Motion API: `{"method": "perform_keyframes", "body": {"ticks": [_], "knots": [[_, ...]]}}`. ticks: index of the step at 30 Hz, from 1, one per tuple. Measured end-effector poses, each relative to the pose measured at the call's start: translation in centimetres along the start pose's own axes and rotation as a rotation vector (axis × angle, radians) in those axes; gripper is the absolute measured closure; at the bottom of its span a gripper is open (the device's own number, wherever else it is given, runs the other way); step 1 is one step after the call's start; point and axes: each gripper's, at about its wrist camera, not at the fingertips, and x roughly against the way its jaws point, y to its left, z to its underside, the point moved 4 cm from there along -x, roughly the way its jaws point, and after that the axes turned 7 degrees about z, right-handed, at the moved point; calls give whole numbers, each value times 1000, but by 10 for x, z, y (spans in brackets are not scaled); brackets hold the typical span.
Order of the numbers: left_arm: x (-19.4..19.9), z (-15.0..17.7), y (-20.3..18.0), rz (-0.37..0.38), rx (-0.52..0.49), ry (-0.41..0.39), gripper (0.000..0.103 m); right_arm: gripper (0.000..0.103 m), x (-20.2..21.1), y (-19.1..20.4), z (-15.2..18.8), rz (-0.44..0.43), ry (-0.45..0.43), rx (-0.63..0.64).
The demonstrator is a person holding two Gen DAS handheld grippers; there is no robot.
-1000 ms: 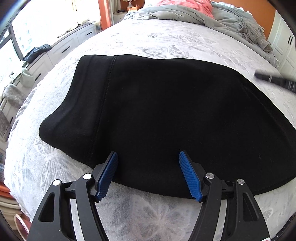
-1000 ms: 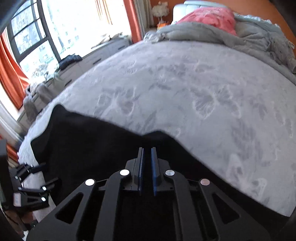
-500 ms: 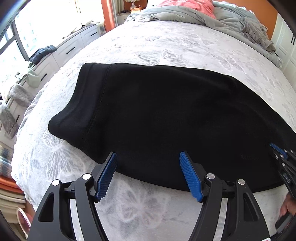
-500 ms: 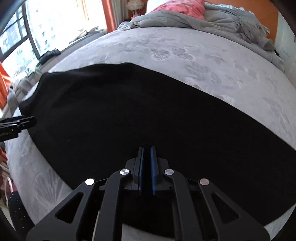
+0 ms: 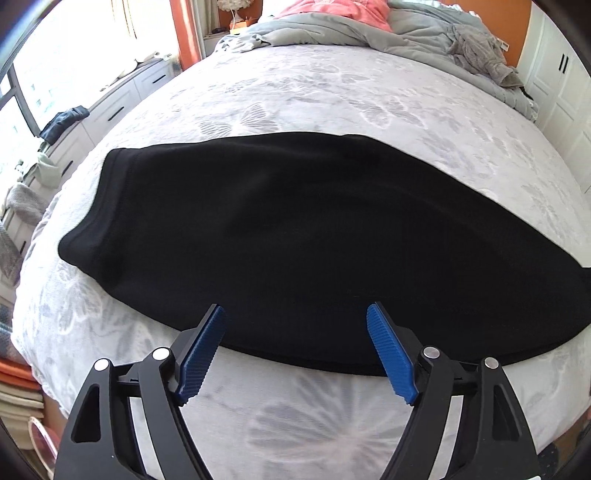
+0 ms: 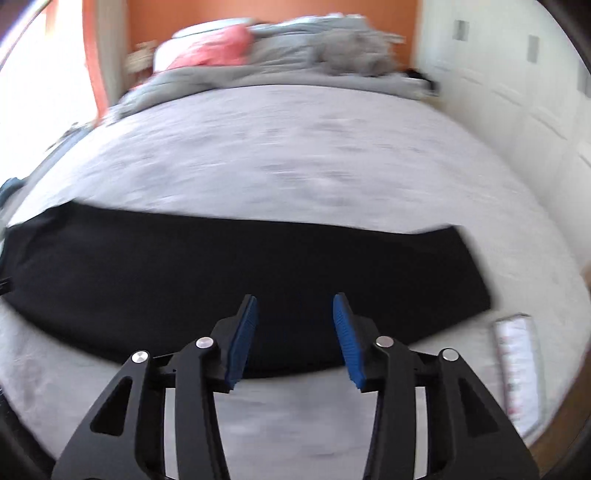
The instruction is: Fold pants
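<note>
Black pants (image 5: 295, 236) lie flat across the grey butterfly-print bed (image 5: 332, 92), folded lengthwise into one long band, hem end at the left. My left gripper (image 5: 297, 314) hovers over their near edge, its jaws opening wide with nothing pinched between them. In the blurred right wrist view the same pants (image 6: 221, 273) stretch from the left edge to a squared end at the right. My right gripper (image 6: 293, 301) hangs over their near edge, jaws opening, blue pads apart and holding nothing.
A crumpled grey duvet (image 5: 369, 33) and a pink pillow (image 5: 343, 11) are heaped at the bed's far end. White drawers with clothes on top (image 5: 66, 122) line the left under a window. White wardrobe doors (image 6: 517, 92) stand on the right. A white packet (image 6: 517, 369) lies near the bed's right corner.
My right gripper swung far to the right along the pants and went from shut to parted. My left gripper pulled back and up a little, jaws wider; the pants look flatter.
</note>
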Motion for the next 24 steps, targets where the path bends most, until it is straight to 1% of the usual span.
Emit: {"method": "perform_keyframes", "body": {"ticks": [2, 3, 4, 5, 7, 9, 11, 12, 13, 14, 15, 16, 17, 18, 20, 21, 23, 24], "knots": [[0, 0, -11, 17, 11, -9, 23, 61, -27, -53, 4, 72, 51, -79], [0, -1, -16, 21, 16, -14, 23, 61, -36, -69, 9, 93, 79, -104], [0, -1, -22, 22, 20, -18, 23, 61, -46, -81, 14, 95, 105, -133], [-1, -1, -27, 21, 23, -21, 23, 61, -53, -91, 19, 85, 124, -172], [-2, -1, -35, 20, 24, -28, 23, 60, -63, -114, 31, 25, 157, -282], [-6, -3, -36, 23, 33, -26, 20, 49, -72, -130, 37, -3, 171, -353], [-11, -4, -37, 52, 56, -11, 20, 48, -85, -134, 34, -28, 162, -409], [-14, -5, -37, 72, 71, 3, 20, 48, -85, -134, 32, -37, 153, -432], [-16, -7, -32, 93, 86, 13, 20, 47, -88, -143, 31, -49, 148, -462], [-19, -8, -30, 117, 107, 21, 20, 57, -91, -146, 30, -60, 146, -491], [-19, -8, -26, 138, 128, 25, 20, 79, -95, -145, 25, -76, 131, -514], [-20, -9, -18, 155, 156, 29, 20, 90, -97, -145, 21, -96, 127, -528], [-20, -10, -11, 170, 184, 30, 20, 91, -91, -147, 17, -119, 121, -550], [-18, -8, -3, 183, 212, 26, 20, 91, -82, -142, 8, -130, 96, -551], [-12, -9, 21, 173, 253, 2, 20, 92, -54, -124, -11, -153, 28, -494], [-8, -10, 32, 154, 257, -10, 20, 92, -33, -101, -27, -181, -15, -445], [2, -10, 51, 104, 254, -30, 20, 92, 2, -50, -53, -247, -74, -333], [6, -10, 61, 81, 251, -37, 20, 92, 21, -10, -65, -301, -100, -259]]}}
